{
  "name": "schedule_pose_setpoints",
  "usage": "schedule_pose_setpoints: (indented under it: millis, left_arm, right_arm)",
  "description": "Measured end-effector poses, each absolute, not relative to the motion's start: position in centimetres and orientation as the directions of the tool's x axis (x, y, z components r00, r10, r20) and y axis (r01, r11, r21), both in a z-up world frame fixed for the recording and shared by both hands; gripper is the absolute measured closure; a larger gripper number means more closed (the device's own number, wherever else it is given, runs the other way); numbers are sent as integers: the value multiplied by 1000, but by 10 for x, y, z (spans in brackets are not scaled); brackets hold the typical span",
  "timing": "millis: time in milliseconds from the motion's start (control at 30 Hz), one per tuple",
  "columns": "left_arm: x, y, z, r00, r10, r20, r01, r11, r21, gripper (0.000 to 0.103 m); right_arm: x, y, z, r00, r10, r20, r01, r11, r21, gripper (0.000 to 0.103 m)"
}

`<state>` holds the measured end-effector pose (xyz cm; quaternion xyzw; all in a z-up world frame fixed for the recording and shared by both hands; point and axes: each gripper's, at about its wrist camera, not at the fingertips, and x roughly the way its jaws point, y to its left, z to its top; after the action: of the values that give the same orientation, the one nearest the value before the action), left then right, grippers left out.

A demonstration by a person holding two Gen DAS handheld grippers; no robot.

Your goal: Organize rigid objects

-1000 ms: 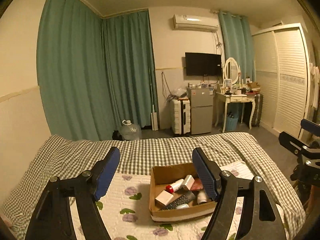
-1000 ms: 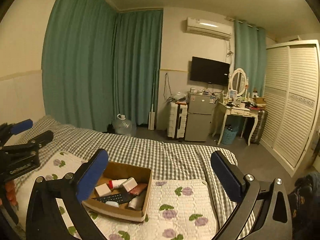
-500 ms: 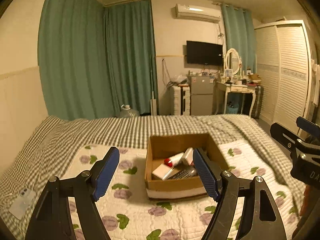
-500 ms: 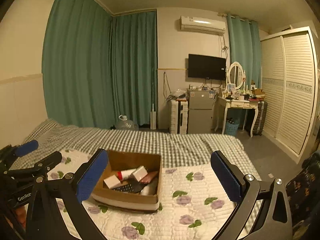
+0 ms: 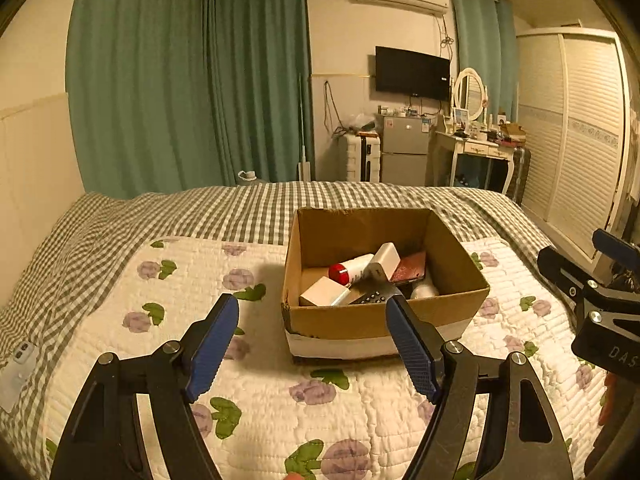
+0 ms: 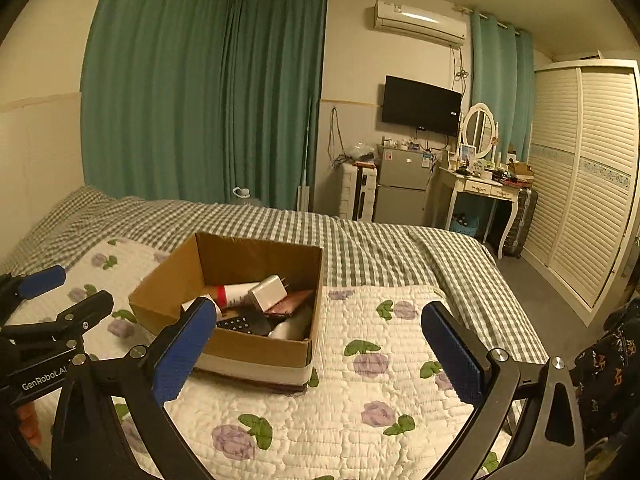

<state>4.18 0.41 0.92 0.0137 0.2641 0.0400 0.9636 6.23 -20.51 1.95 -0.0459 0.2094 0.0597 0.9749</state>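
Cardboard box [image 5: 384,316] of jumbled small items sits on the quilted bed [image 5: 256,392] before us, both our left gripper [image 5: 312,344] and right gripper [image 6: 316,356] spread empty, so a careless reach could tip the light box.

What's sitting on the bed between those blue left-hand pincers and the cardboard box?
Nothing but bare flowered quilt. In the left wrist view, the open left gripper hovers just short of the cardboard box, and no object lies on the stretch between them.
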Motion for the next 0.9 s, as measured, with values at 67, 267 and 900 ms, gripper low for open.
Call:
schedule_pose_setpoints:
  millis: [67, 267, 900]
  left_arm:
    - [41, 4, 10, 858, 87, -507, -73, 996, 47, 24]
    - [40, 3, 11, 858, 89, -506, -72, 996, 54, 24]
    - [39, 0, 10, 852, 86, -517, -62, 996, 64, 24]
  right_arm:
    - [64, -205, 16, 902, 95, -422, -133, 989, -62, 0]
    - [65, -208, 14, 897, 90, -433, -128, 990, -58, 0]
    - [65, -209, 12, 895, 90, -437, -125, 991, -53, 0]
